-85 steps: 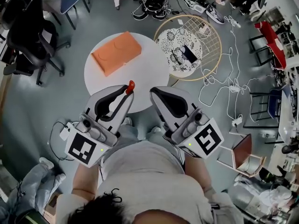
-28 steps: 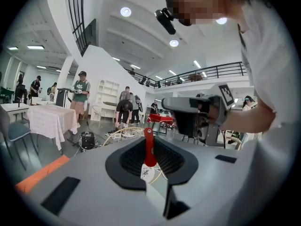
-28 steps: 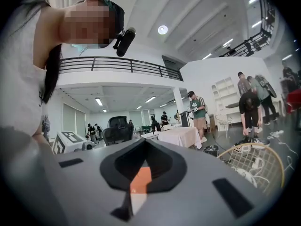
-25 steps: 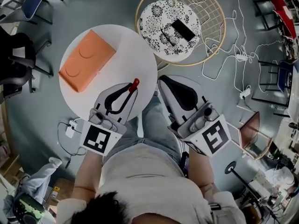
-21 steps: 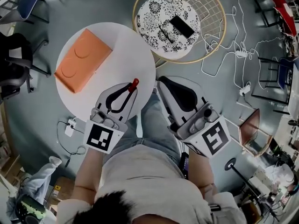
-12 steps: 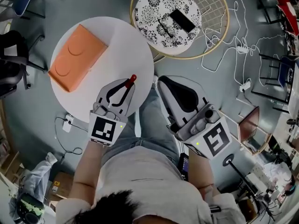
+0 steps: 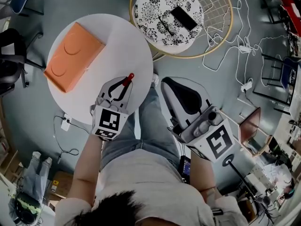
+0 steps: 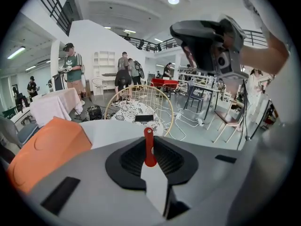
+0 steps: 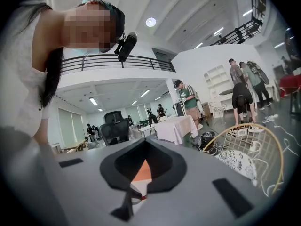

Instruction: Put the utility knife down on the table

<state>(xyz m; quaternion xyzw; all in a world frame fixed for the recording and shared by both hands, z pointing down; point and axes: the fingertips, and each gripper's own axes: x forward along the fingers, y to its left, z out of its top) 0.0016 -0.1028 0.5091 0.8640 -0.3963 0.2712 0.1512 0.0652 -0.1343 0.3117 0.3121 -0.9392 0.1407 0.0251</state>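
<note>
From the head view, a person stands by a round white table (image 7: 117, 41). The left hand-held gripper (image 7: 123, 86) is squeezed tight on a thin red utility knife (image 7: 128, 78). The knife's red end pokes out past the jaw tips, over the near right part of the table. I cannot tell if it touches the table top. A flat orange box with two round dents (image 7: 73, 56) lies on the far left side of the table, well apart from the knife. The right hand-held gripper (image 7: 164, 83) hangs off the table, over the grey floor beside the person's leg. Past the table is a round stool with a black and white flower top (image 7: 155, 4), and a black phone (image 7: 184, 18) lies on it.

In the left gripper view, the knife (image 8: 149, 147) stands straight up, pinched between the two closed jaws. The white table (image 8: 113, 128) is just behind it and the orange box (image 8: 47, 149) sits at the left. The right hand-held gripper (image 8: 186, 32) is up high at the right.

In the right gripper view, the jaws of that hand-held gripper (image 9: 146, 141) are pressed together with nothing in them. A bit of the orange box (image 9: 141, 171) shows through the hole between the black pads.
</note>
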